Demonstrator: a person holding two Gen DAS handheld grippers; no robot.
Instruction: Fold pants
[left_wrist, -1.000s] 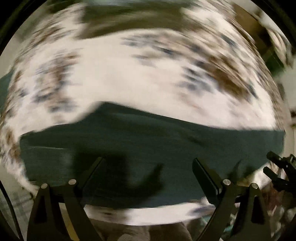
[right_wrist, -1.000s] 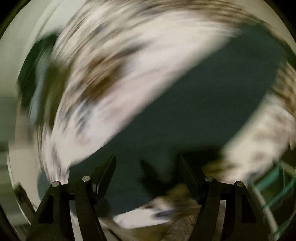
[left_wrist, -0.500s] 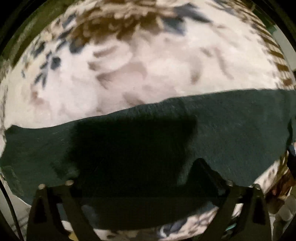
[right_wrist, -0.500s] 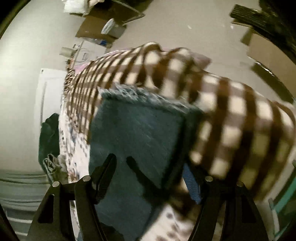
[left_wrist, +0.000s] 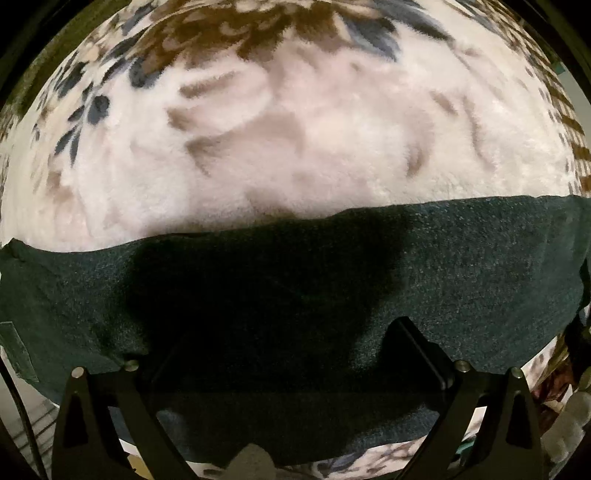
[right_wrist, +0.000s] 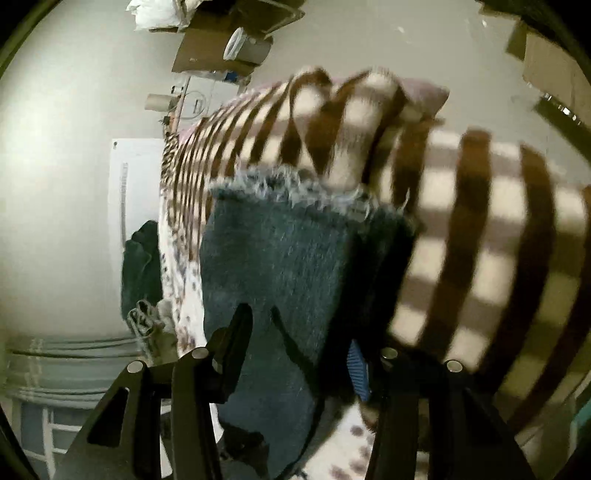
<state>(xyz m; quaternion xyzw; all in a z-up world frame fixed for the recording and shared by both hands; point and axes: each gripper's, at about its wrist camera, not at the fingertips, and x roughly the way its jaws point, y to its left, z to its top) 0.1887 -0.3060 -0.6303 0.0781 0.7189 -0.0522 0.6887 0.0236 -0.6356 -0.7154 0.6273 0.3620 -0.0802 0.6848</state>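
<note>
Denim: dark blue-green pants (left_wrist: 461, 291) lie flat in a band across a fluffy floral blanket (left_wrist: 314, 147) in the left wrist view; the far edge of the cloth runs nearly straight from side to side.
Left gripper: the left gripper (left_wrist: 295, 354) hangs low over the near part of the pants with its fingers spread wide and nothing between them; its shadow falls dark on the cloth, so I judge it close to the fabric, though contact cannot be told.
Patch at left edge: a small rectangular label (left_wrist: 16, 347) shows on the pants near the left rim, perhaps the waistband end.
Right gripper: the right gripper (right_wrist: 314, 350) is tilted steeply, its fingers also wide apart and gripping nothing; the pants (right_wrist: 273, 280) pass between and beyond them.
Frayed hem: the pale, ragged leg hem (right_wrist: 291, 188) shows in the right wrist view, lying on the blanket where its brown and cream checked border (right_wrist: 480, 240) begins.
Background: a pale floor (right_wrist: 55, 155) with cardboard boxes (right_wrist: 214, 48) sits well apart from the work.
Step in hand, as I judge it: taking hold of the pants for the next fold.
How to do it well: close each gripper on all the layers at an edge, not on the blanket pile beneath; lift both ends level; carry the hem end over toward the waist; lay the edges flush before letting go; smooth out any ridge.
</note>
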